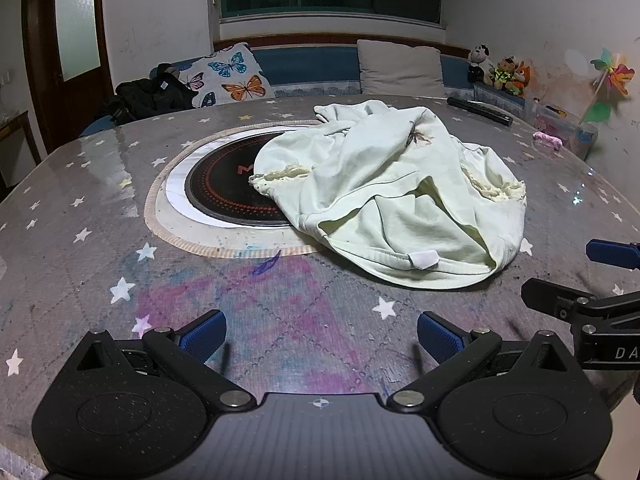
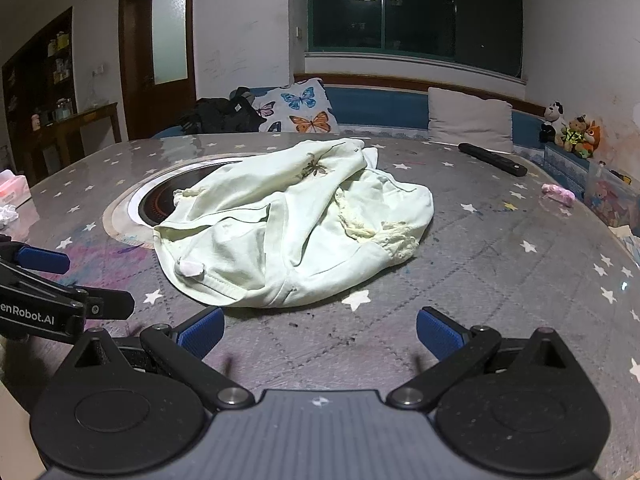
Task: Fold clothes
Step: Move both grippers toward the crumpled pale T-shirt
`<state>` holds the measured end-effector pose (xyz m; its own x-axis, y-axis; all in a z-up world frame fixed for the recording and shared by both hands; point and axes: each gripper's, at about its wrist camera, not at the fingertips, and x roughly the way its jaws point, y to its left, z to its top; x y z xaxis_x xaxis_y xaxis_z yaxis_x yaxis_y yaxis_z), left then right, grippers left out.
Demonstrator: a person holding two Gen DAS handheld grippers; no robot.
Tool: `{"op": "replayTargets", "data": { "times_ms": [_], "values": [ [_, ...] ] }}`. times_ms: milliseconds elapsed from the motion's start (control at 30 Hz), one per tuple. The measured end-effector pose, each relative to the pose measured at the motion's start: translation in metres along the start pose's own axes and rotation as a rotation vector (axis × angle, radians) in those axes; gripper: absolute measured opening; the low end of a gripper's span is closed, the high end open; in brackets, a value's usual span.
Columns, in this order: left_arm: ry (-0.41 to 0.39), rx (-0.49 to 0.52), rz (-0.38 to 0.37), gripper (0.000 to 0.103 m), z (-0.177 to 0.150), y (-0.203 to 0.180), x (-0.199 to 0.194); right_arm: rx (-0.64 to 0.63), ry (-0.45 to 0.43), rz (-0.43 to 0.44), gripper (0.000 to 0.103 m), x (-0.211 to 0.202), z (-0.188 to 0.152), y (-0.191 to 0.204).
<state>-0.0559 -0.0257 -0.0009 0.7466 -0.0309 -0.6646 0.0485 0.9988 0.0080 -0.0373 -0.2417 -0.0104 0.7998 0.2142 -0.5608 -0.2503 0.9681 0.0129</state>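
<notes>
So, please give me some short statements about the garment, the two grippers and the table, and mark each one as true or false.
1. The pale green garment lies crumpled on the table. True.
2. The left gripper is shut on the garment. False: it is open and holds nothing.
3. The garment partly covers the round black cooktop set in the table. True.
4. The right gripper is open, short of the garment. True.
5. The garment is already folded into a neat rectangle. False: it is a loose heap.
6. A black remote lies on top of the garment. False: it lies apart, on the table.
</notes>
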Motion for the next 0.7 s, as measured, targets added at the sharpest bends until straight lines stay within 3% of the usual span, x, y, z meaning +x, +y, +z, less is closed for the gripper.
{"op": "replayTargets", "data": {
  "times_ms": [700],
  "values": [
    [0.023, 0.007, -0.003, 0.103, 0.0023, -0.0019, 0.0084, -0.021, 0.011, 0.016, 0.103, 0.0081, 0.0035, 0.0050]
  ]
}}
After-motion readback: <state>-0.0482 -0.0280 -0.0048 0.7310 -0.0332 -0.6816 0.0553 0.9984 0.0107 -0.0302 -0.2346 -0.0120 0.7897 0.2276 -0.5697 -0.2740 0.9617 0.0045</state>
